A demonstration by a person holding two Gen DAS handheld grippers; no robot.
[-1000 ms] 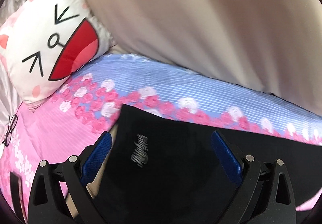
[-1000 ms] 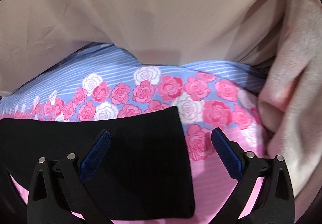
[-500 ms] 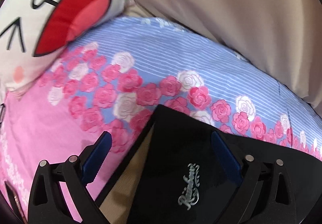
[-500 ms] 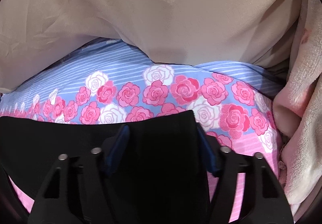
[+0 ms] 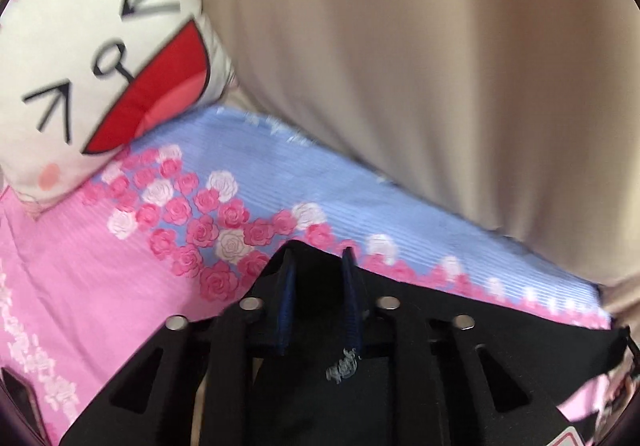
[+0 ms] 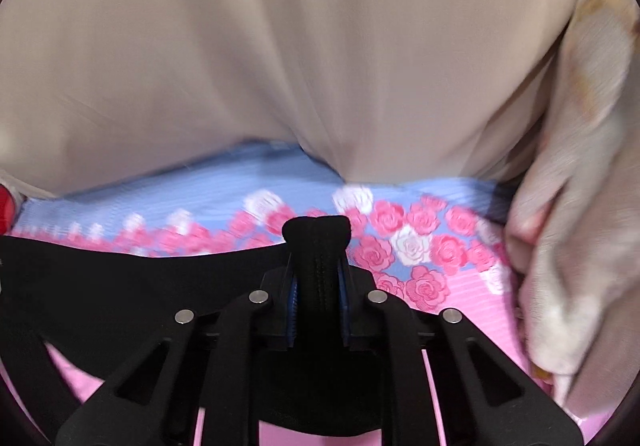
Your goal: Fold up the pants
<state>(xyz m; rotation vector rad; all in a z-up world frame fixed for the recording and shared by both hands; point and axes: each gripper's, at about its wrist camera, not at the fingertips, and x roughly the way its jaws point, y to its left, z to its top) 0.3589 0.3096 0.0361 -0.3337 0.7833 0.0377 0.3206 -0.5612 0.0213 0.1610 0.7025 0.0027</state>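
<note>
Home bedroom. The work surface is a bed (image 5: 100, 266) with a printed sheet (image 5: 280, 173): pink ground, blue striped band, rows of pink and white roses. A cushion (image 5: 92, 57) printed with a cartoon face, red open mouth, sits at the head end in the left view. Beige curtain (image 6: 280, 45) hangs along the far side, touching the sheet. A pale fleece blanket (image 6: 580, 246) is bunched at the right edge in the right view.

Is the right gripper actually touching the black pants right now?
Touching. The right wrist view shows the right gripper with its blue pads closed on a bunched fold of the black pants.
</note>
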